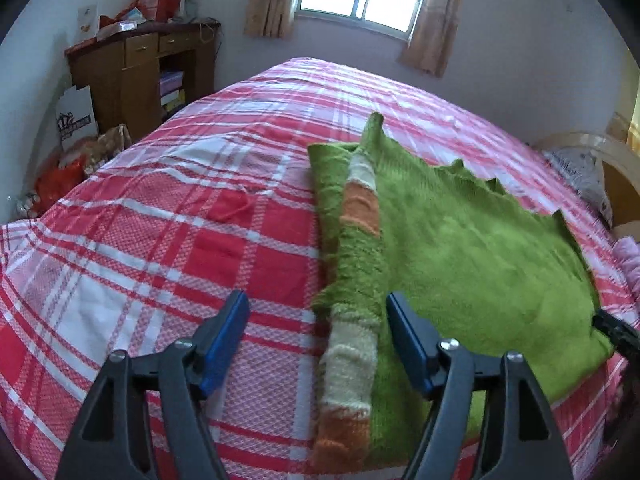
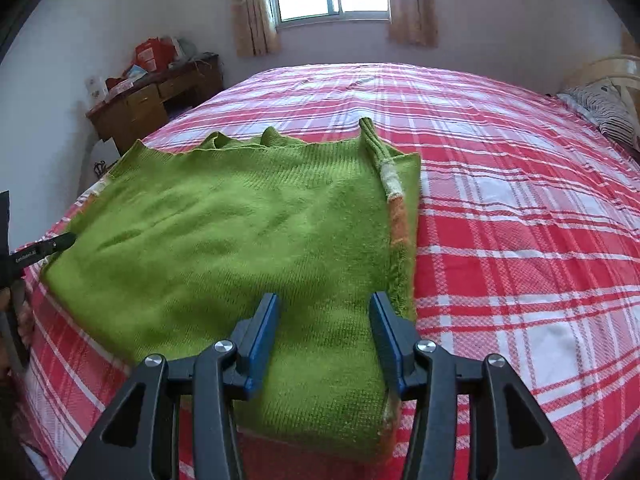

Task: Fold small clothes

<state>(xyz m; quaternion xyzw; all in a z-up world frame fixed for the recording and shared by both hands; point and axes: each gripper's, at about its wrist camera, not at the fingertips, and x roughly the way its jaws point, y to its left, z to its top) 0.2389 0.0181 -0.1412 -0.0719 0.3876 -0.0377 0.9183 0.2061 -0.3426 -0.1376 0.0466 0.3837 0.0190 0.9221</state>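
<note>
A green knitted sweater lies flat on the bed, back side up, with both sleeves folded in along its sides. Its left sleeve, banded in orange and cream, lies along the sweater's left edge. My left gripper is open just above that sleeve, with the sleeve between its blue pads. In the right wrist view the sweater fills the middle, and the right sleeve lies along its right edge. My right gripper is open over the sweater's near right corner, holding nothing.
The bed carries a red and white plaid sheet. A wooden desk with clutter stands at the far left wall, with bags on the floor beside it. A striped pillow lies at the right. The other gripper's black tip shows at the sweater's left edge.
</note>
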